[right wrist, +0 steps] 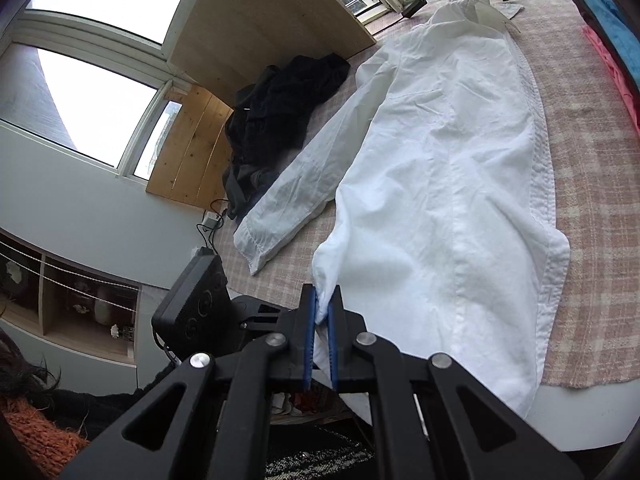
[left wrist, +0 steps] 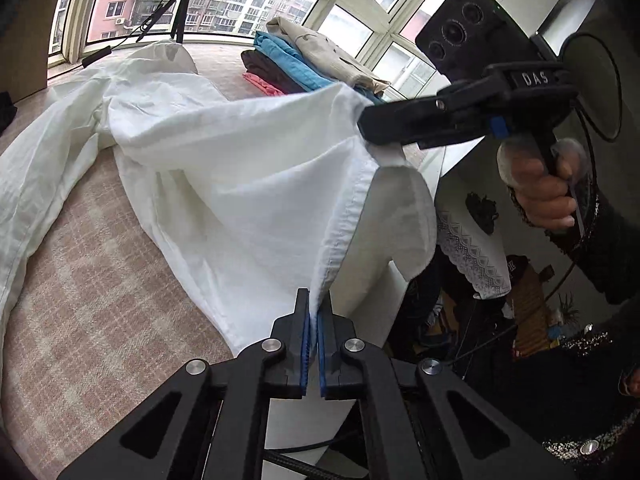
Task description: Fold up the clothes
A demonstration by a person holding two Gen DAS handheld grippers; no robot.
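From your left wrist camera, your left gripper (left wrist: 314, 304) has its blue-padded jaws pinched nearly together on the stitched hem of the white shirt (left wrist: 240, 176). The cloth is thin, crinkled cotton with a double-sewn edge, and it rises from the checked pink-and-cream table cover (left wrist: 100, 280) up to both grippers. Your right gripper (left wrist: 368, 124) shows from the side at upper right, a black, angular frame with its tip clamped on the shirt's upper corner. Your right hand (left wrist: 540, 188) wraps the handle below it, in a dark knitted sleeve. Behind the shirt sits a stack of folded clothes (left wrist: 296, 64): beige on top, then blue, dark brown and pink. A white lace-edged cloth (left wrist: 472, 248) hangs off to the right.

From your right wrist camera, your right gripper (right wrist: 324, 304) points down and forward, its jaws narrow and gripping a bunched white corner of the shirt (right wrist: 440, 184). Most of the garment lies flat and lengthwise on the table cover (right wrist: 592, 240), collar at the far end, one sleeve angled out to the left with its cuff near the table's edge. A crumpled black garment (right wrist: 280, 112) lies heaped beyond that sleeve, against a pale wooden board (right wrist: 256, 28). The body of your left gripper (right wrist: 200, 304) shows just left of your right one's fingers.
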